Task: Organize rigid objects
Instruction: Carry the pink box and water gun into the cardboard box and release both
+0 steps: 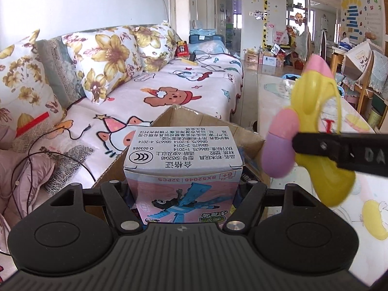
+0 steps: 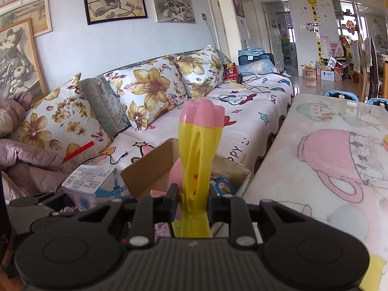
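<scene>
A pink and grey toy carton (image 1: pixel 184 167) with a blue dragon picture sits between the fingers of my left gripper (image 1: pixel 183 194), which is shut on its two sides. It hangs just in front of an open cardboard box (image 1: pixel 194 118). My right gripper (image 2: pixel 192 194) is shut on a yellow and pink plastic toy (image 2: pixel 196 155) that stands upright over the cardboard box (image 2: pixel 150 172). In the left wrist view that toy (image 1: pixel 315 92) appears at the right, clamped by a black finger (image 1: pixel 339 152). The carton (image 2: pixel 89 177) is at the lower left of the right wrist view.
The cardboard box holds several small items (image 2: pixel 223 186). Behind it runs a sofa (image 2: pixel 242 106) with flowered cushions and cables. A table with a cartoon cloth (image 2: pixel 334 160) lies to the right. Padded jackets (image 2: pixel 26 155) are heaped at the left.
</scene>
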`<control>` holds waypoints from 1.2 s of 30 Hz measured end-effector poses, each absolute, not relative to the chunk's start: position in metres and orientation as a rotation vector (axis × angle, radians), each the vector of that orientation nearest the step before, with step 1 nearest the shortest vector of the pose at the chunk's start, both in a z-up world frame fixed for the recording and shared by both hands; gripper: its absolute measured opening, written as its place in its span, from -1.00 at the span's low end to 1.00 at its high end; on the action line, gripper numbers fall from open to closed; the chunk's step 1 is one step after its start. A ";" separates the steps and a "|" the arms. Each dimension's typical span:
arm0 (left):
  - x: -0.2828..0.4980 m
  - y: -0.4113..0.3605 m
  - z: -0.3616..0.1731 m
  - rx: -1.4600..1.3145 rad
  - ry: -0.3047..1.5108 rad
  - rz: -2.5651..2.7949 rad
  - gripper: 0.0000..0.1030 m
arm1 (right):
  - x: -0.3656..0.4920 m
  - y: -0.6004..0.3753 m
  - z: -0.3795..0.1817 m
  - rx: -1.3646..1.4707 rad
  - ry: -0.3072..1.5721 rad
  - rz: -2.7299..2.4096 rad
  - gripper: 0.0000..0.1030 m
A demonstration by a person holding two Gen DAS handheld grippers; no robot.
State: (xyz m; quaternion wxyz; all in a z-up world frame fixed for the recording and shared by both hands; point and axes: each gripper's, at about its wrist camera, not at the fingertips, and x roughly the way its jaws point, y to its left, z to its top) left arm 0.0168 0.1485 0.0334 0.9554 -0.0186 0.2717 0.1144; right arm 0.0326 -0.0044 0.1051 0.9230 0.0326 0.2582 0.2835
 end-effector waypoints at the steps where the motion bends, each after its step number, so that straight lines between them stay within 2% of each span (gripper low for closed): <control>1: 0.020 0.150 0.030 -0.039 0.559 0.233 0.68 | 0.040 0.003 0.104 0.057 0.537 0.589 -0.58; 15: 0.042 0.165 0.005 -0.056 0.626 0.222 0.69 | 0.129 0.088 0.065 -0.098 0.646 0.679 -0.58; 23: 0.038 0.161 0.003 -0.053 0.643 0.212 0.73 | 0.150 0.100 0.044 -0.082 0.708 0.746 -0.57; 24: 0.037 0.162 0.004 -0.057 0.641 0.208 0.72 | 0.149 0.099 0.044 -0.077 0.709 0.739 -0.51; 25: 0.036 0.162 0.005 -0.061 0.636 0.207 0.81 | 0.150 0.097 0.045 -0.063 0.705 0.734 -0.48; 27: 0.034 0.162 0.007 -0.063 0.625 0.211 0.97 | 0.148 0.091 0.049 -0.031 0.697 0.718 -0.16; 30: 0.032 0.160 0.009 -0.064 0.612 0.209 1.00 | 0.141 0.077 0.057 -0.012 0.671 0.676 -0.02; 33: 0.032 0.160 0.010 -0.069 0.594 0.217 1.00 | 0.134 0.059 0.064 0.031 0.647 0.611 0.25; 36: 0.026 0.163 0.018 -0.099 0.573 0.233 1.00 | 0.119 0.039 0.072 0.045 0.613 0.543 0.34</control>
